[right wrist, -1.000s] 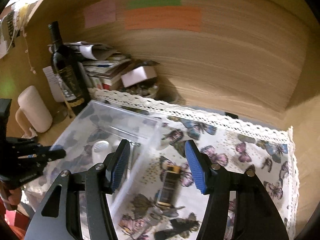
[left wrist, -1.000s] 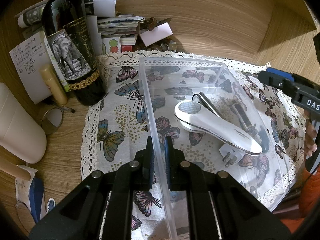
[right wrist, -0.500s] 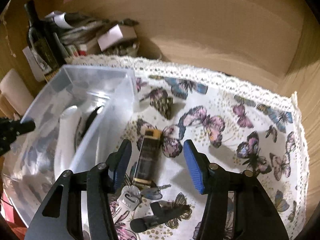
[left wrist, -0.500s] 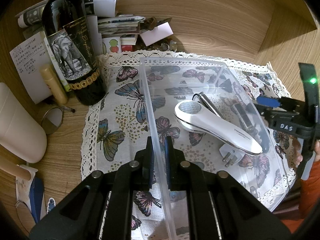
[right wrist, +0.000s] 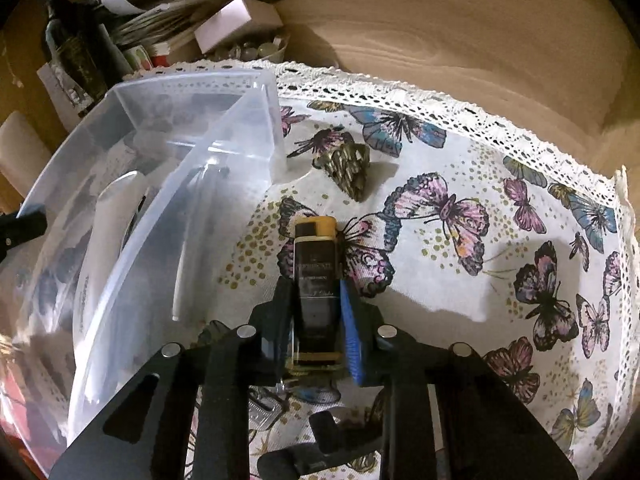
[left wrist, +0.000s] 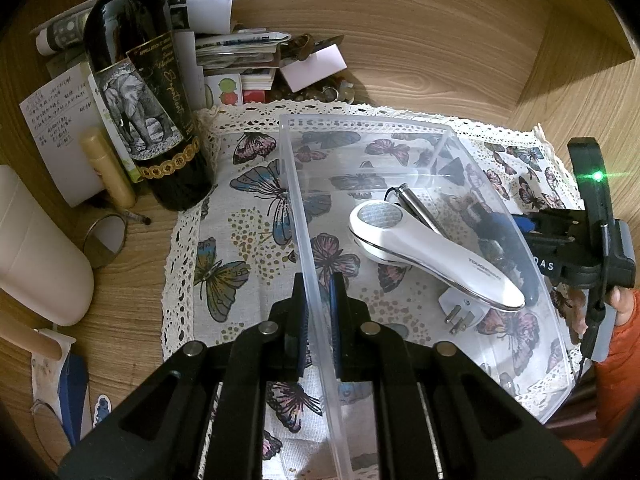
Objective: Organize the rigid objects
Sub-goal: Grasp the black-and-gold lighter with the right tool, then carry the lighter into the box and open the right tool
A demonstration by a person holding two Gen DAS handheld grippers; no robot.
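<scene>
My left gripper (left wrist: 318,296) is shut on the near wall of a clear plastic bin (left wrist: 400,128) on the butterfly cloth. In the bin lie a white handheld device (left wrist: 432,258), a white plug (left wrist: 460,310) and a metal pen-like tool (left wrist: 416,204). My right gripper (right wrist: 318,294) is shut on a small black and gold bottle (right wrist: 316,268) lying on the cloth, just right of the bin (right wrist: 180,184). The right gripper also shows beyond the bin's right wall in the left wrist view (left wrist: 560,236).
A wine bottle (left wrist: 140,92), papers and a cream cylinder (left wrist: 36,252) crowd the left. A bronze ridged object (right wrist: 348,164) lies beyond the small bottle. Keys (right wrist: 260,408) and a black clip (right wrist: 320,444) lie under the right gripper. A wooden wall stands behind.
My right gripper has come down from above the bin's edge to the cloth and shut on the small bottle. My left gripper has stayed on the bin wall.
</scene>
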